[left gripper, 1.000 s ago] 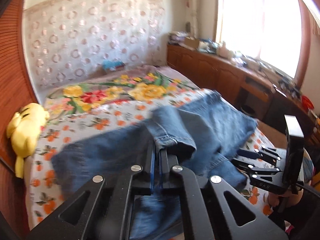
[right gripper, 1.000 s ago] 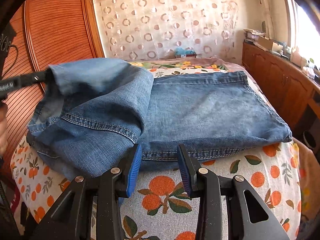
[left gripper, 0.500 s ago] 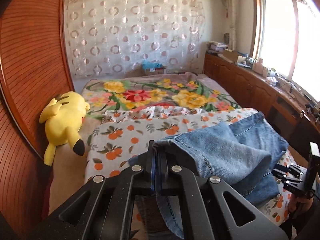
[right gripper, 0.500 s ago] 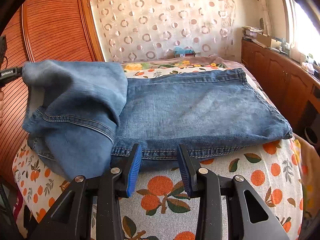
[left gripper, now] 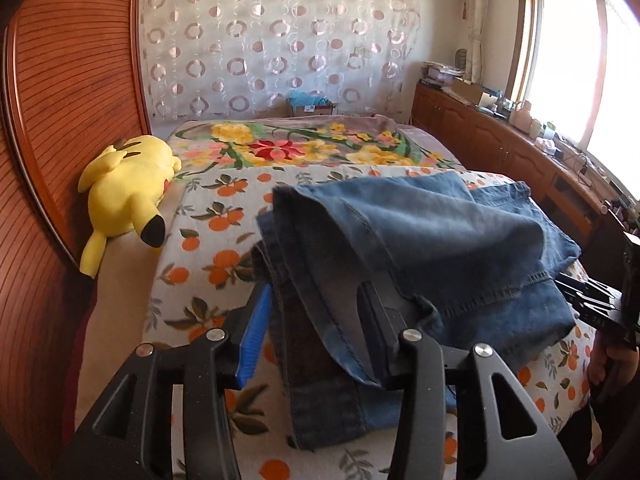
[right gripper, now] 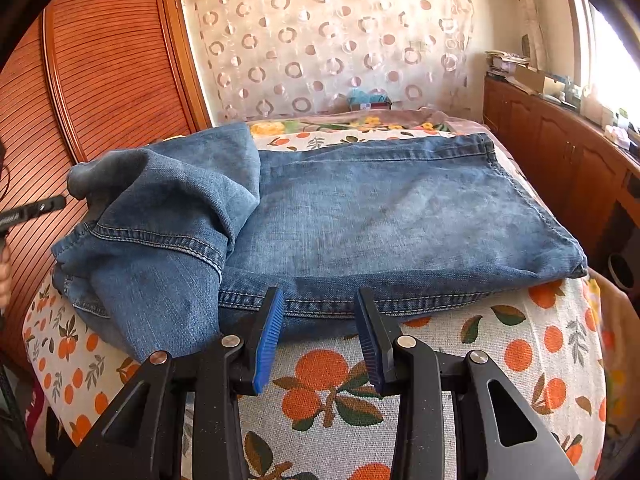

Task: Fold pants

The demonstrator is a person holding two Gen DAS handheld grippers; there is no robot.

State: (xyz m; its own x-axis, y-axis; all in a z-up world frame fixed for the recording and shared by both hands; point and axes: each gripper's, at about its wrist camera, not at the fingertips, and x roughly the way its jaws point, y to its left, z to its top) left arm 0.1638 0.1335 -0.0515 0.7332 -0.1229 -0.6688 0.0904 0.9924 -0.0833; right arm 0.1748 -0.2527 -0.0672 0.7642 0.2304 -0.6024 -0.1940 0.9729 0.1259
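Observation:
Blue jeans [right gripper: 400,216] lie folded on the orange-print bedsheet [right gripper: 540,340]. Their left part is bunched up in a loose heap [right gripper: 160,208]. In the left wrist view a jeans leg end [left gripper: 320,300] lies loose between the fingers of my left gripper [left gripper: 316,288], whose jaws are opening. The cloth drapes over the right finger and no pad presses on it. My left gripper [right gripper: 48,206] shows at the left edge of the right wrist view. My right gripper [right gripper: 318,294] stands open at the jeans' near seam, also seen as the right gripper [left gripper: 576,296].
A yellow plush toy [left gripper: 128,184] lies by the ribbed wooden panel [left gripper: 60,120] on the left. A floral blanket [left gripper: 300,148] covers the far bed. Wooden cabinets [left gripper: 500,148] with clutter run under the window at right. A hand [left gripper: 608,364] holds the right gripper.
My left gripper carried the leg end leftwards and down, then its jaws parted and let go of the cloth. The bunched denim has sunk onto the bed. The right gripper kept still.

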